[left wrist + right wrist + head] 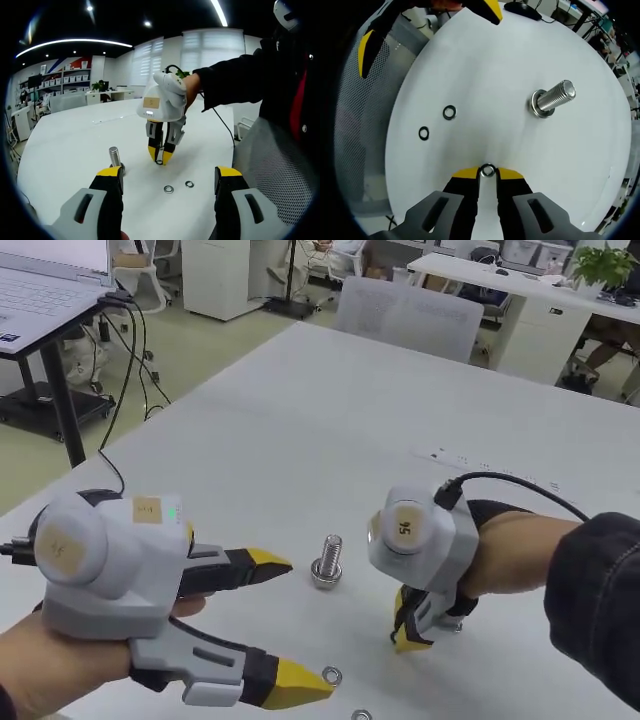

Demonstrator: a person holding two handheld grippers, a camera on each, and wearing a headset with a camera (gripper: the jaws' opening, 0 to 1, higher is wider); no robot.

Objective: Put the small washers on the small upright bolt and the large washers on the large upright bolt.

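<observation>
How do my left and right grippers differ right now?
The left gripper has its jaws wide open and holds nothing; the right gripper is shut on a washer at its tips. The left gripper lies roughly level over the table, while the right gripper points steeply down at it. Both sit close to the upright bolt.

Bright, even overhead light; fisheye-warped edges.

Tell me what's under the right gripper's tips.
A small washer is pinched between the tips of the right gripper, just over the white table. Whether the washer touches the table cannot be seen, because the tips cover its underside.
</observation>
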